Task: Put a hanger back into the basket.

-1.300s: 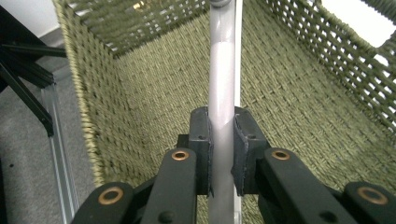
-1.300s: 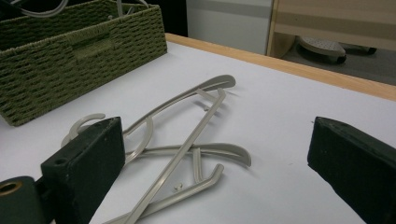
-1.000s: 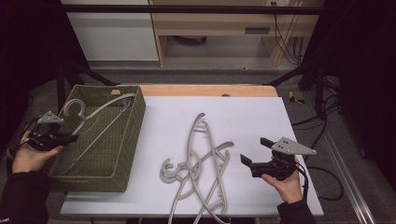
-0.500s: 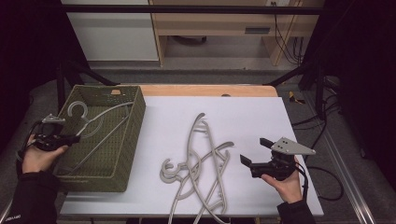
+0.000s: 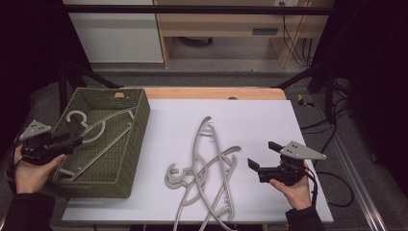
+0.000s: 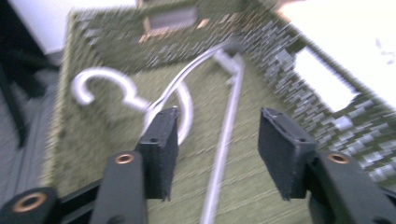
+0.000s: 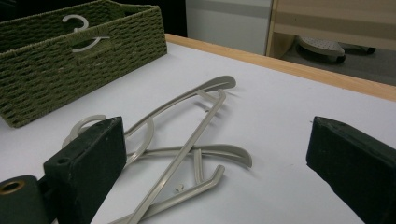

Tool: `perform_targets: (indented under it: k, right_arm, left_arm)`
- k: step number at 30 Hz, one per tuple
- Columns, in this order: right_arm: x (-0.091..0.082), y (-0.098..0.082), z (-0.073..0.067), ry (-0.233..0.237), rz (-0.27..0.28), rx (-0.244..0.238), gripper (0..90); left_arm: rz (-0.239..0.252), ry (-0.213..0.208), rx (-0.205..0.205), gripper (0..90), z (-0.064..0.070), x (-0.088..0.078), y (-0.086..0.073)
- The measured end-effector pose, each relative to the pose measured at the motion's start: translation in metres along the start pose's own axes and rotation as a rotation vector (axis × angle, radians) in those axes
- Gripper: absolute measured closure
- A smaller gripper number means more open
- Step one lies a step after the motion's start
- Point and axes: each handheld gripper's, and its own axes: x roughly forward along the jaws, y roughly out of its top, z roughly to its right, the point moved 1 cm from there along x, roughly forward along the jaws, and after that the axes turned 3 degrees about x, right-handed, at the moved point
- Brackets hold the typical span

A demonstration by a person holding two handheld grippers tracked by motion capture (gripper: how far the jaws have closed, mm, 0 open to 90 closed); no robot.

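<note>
A grey plastic hanger (image 5: 96, 130) lies inside the green woven basket (image 5: 137, 144) at the table's left. My left gripper (image 5: 71, 142) hovers over the basket's left rim; its jaws have just been opening and grip nothing. In the left gripper view the hanger (image 6: 187, 79) rests on the basket floor below the parted gripper (image 6: 217, 144). A tangle of several grey hangers (image 5: 207, 168) sits mid-table. My right gripper (image 5: 261, 154) stands open just right of that pile, with the hangers (image 7: 187, 140) ahead of it in the right gripper view.
The white table top (image 5: 250, 115) has a wooden strip along its far edge. The basket (image 7: 70, 56) stands at the table's left side. Cables and a wooden shelf unit lie beyond the table on the floor.
The left gripper let go of the hanger, which dropped from a raised tilt to lie in the basket. Its jaws parted and the hand drew slightly back. The right hand stayed still.
</note>
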Motion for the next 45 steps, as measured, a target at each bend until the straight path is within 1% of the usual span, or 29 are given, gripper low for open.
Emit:
perform_targets:
  k: [2,5,7,8,11,13,14,15,17,19,20,21,22,25,26,27,28,29,31,33,34,35,37,39,43,45]
  right_arm:
    - [0.000,0.000,0.000,-0.001,-0.002,-0.001,5.2]
    - [-0.001,0.000,0.000,0.001,0.002,0.001,5.1]
    - [-0.002,0.001,0.000,0.000,0.006,-0.001,5.1]
    - [-0.002,0.001,0.000,-0.001,0.007,0.006,5.1]
    - [-0.002,0.001,0.000,-0.003,0.009,0.011,5.1]
    - [-0.003,0.001,0.000,-0.001,0.008,0.011,5.1]
    - [-0.002,0.001,-0.001,-0.001,0.012,0.011,5.1]
    - [-0.003,0.001,-0.001,-0.004,0.010,0.010,5.1]
    - [-0.004,0.001,0.000,-0.004,0.005,0.006,5.1]
    - [-0.005,0.000,0.000,-0.004,0.005,0.004,5.0]
    - [-0.005,0.000,-0.001,-0.011,0.008,0.016,5.1]
    - [-0.006,-0.001,-0.001,-0.011,0.006,0.013,5.0]
    - [-0.006,-0.001,-0.001,-0.011,0.004,0.013,5.0]
    - [-0.006,-0.002,0.000,-0.012,0.003,0.013,4.9]
    - [-0.007,-0.002,0.000,-0.010,0.001,0.003,4.9]
    - [-0.007,-0.002,-0.001,-0.009,0.001,0.007,4.9]
    - [-0.007,-0.001,-0.002,-0.007,0.003,0.003,4.8]
    - [-0.007,-0.001,-0.003,-0.006,0.004,0.004,4.8]
    - [-0.008,0.001,-0.006,-0.010,0.002,0.004,5.1]
    - [-0.008,0.003,-0.010,-0.009,-0.011,0.004,5.5]
    - [-0.007,0.005,-0.012,-0.015,-0.018,0.003,5.9]
    - [-0.006,0.006,-0.015,-0.020,-0.031,0.006,6.6]
    - [-0.005,0.008,-0.019,-0.027,-0.056,0.002,6.9]
    - [-0.001,0.010,-0.026,-0.019,-0.077,0.010,7.3]
    - [0.004,0.014,-0.039,0.002,-0.100,-0.015,7.8]
    - [0.008,0.016,-0.047,0.010,-0.118,-0.019,8.1]
  left_arm:
    - [0.059,-0.029,-0.011,41.3,0.012,-0.004,0.002]
    - [0.126,-0.067,-0.009,36.2,0.032,-0.008,0.005]
    - [0.160,-0.095,-0.005,32.9,0.047,-0.010,0.006]
    - [0.176,-0.111,-0.008,31.2,0.055,-0.010,0.006]
    - [0.213,-0.155,0.001,25.8,0.077,-0.011,0.005]
    - [0.231,-0.182,0.008,22.4,0.091,-0.011,0.005]
    - [0.224,-0.189,0.035,21.2,0.097,-0.011,0.006]
    - [0.224,-0.193,0.045,19.9,0.103,-0.011,0.006]
    - [0.252,-0.194,0.063,19.2,0.113,-0.010,0.007]
    - [0.238,-0.223,0.078,16.4,0.121,-0.007,0.006]
    - [0.237,-0.231,0.086,14.7,0.124,-0.006,0.005]
    - [0.235,-0.239,0.092,14.4,0.128,-0.004,0.004]
    - [0.229,-0.245,0.103,13.9,0.131,-0.003,0.003]
    - [0.216,-0.258,0.114,11.7,0.138,0.002,0.000]
    - [0.211,-0.264,0.107,11.0,0.139,0.004,-0.002]
    - [0.210,-0.268,0.105,10.8,0.141,0.005,-0.003]
    - [0.209,-0.267,0.110,10.6,0.142,0.007,-0.004]
    - [0.203,-0.266,0.105,10.5,0.143,0.008,-0.005]
    - [0.194,-0.273,0.111,10.2,0.145,0.010,-0.006]
    - [0.190,-0.269,0.111,9.8,0.146,0.012,-0.007]
    - [0.186,-0.274,0.114,9.9,0.146,0.012,-0.008]
    - [0.183,-0.279,0.110,9.8,0.147,0.013,-0.008]
    - [0.179,-0.282,0.117,9.7,0.148,0.014,-0.009]
    - [0.179,-0.285,0.114,9.7,0.149,0.015,-0.009]
    - [0.180,-0.290,0.122,9.5,0.150,0.015,-0.009]
    - [0.181,-0.294,0.116,9.3,0.149,0.015,-0.009]
